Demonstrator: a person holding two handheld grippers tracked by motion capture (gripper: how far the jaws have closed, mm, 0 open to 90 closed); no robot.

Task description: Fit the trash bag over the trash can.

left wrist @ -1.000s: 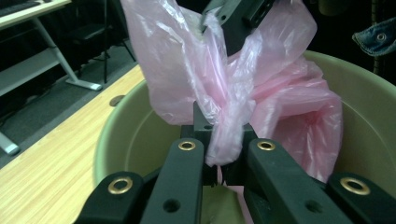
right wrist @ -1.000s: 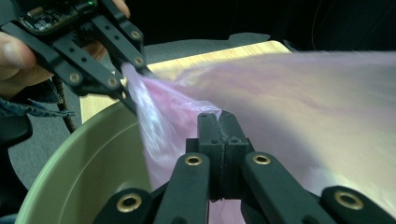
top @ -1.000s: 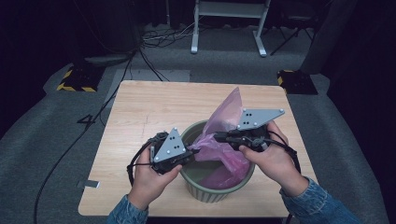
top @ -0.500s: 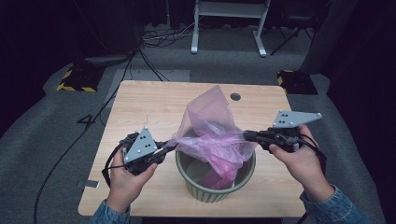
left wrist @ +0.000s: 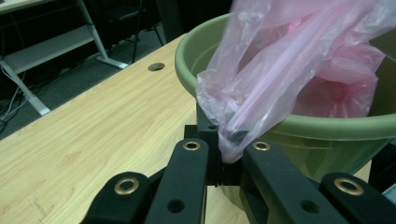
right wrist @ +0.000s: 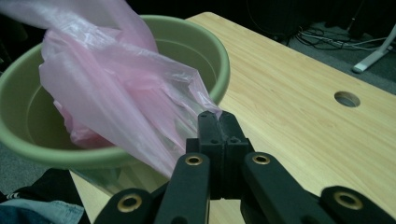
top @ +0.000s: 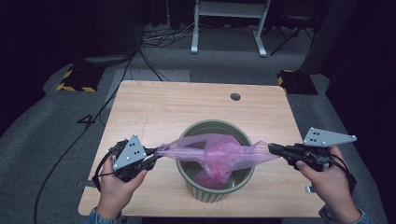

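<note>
Tabletop bin (top: 215, 189), bag (top: 219, 151) stretched taut

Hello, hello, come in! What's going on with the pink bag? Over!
Left gripper and right gripper shut on thin pink plastic bag, stretched across round green plastic bin. Nothing in the way.

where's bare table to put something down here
The far half of the table is free, from the green bin back to the cable hole. The near half is crowded: the pink bag stretches across between left gripper and right gripper.
</note>
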